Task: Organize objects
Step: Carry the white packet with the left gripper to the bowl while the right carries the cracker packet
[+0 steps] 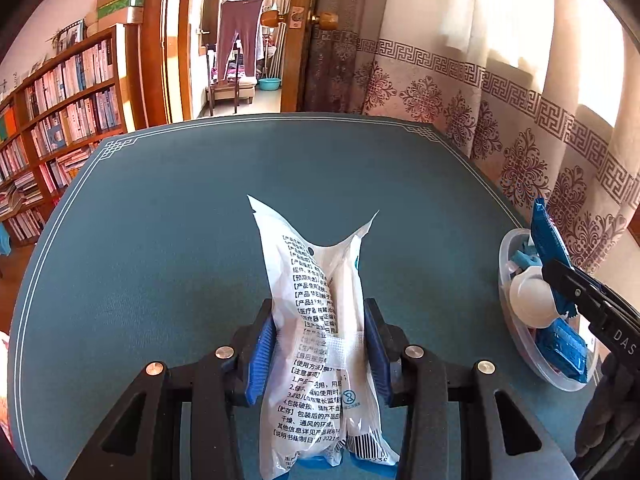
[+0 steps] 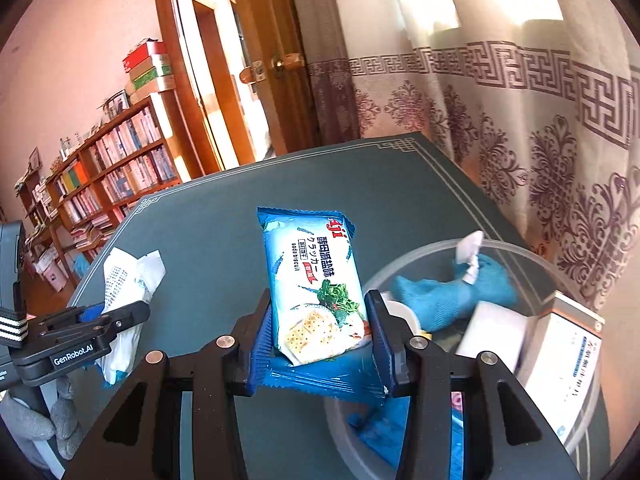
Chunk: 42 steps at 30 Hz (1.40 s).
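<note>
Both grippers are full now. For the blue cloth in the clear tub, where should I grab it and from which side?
Grip the blue cloth at its raised, bunched middle fold, coming from above. It lies crumpled in the clear tub, whose wall blocks a side approach, and a white box sits close against one side of it.

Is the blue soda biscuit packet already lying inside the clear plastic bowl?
No, the soda biscuit packet is clamped upright in the right gripper, beside the clear bowl.

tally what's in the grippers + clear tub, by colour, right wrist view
Blue: 2, soda biscuit packet in right gripper, cloth in the clear tub
White: 3, printed pouch in left gripper, block, carton
Total: 5
</note>
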Each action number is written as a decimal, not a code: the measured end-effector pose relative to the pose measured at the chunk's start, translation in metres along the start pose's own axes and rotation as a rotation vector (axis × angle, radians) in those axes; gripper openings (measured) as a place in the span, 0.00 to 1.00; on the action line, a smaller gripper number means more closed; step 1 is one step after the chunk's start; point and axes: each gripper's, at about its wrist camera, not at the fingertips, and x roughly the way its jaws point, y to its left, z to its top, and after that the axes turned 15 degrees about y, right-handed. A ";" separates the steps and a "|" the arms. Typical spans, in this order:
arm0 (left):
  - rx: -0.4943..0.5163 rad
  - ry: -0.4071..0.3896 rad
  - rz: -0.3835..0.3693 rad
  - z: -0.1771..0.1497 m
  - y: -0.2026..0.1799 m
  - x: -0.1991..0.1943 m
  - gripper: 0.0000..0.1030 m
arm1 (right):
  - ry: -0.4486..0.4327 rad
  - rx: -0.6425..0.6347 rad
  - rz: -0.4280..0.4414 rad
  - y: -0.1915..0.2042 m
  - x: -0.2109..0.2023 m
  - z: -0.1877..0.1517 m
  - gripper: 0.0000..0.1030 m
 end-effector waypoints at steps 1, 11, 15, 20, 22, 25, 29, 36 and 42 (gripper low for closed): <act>0.010 0.001 -0.006 0.001 -0.005 0.000 0.43 | -0.004 0.015 -0.011 -0.008 -0.003 -0.001 0.44; 0.120 0.020 -0.070 0.013 -0.064 0.003 0.43 | -0.001 0.130 -0.137 -0.072 -0.014 -0.012 0.44; 0.162 0.037 -0.119 0.016 -0.087 0.005 0.43 | 0.003 0.152 -0.135 -0.086 -0.014 -0.015 0.46; 0.207 0.065 -0.193 0.022 -0.118 0.009 0.43 | -0.040 0.162 -0.128 -0.095 -0.028 -0.021 0.58; 0.222 0.074 -0.232 0.027 -0.131 0.009 0.43 | -0.070 0.152 -0.139 -0.094 -0.037 -0.024 0.63; 0.252 0.090 -0.292 0.034 -0.152 0.007 0.43 | -0.109 0.139 -0.179 -0.094 -0.051 -0.032 0.66; 0.308 0.105 -0.344 0.038 -0.183 0.007 0.43 | -0.144 0.154 -0.228 -0.099 -0.069 -0.044 0.67; 0.353 0.120 -0.388 0.036 -0.218 0.018 0.43 | -0.135 0.190 -0.261 -0.116 -0.079 -0.063 0.67; 0.308 0.153 -0.408 0.035 -0.216 0.035 0.55 | -0.112 0.212 -0.264 -0.124 -0.076 -0.067 0.67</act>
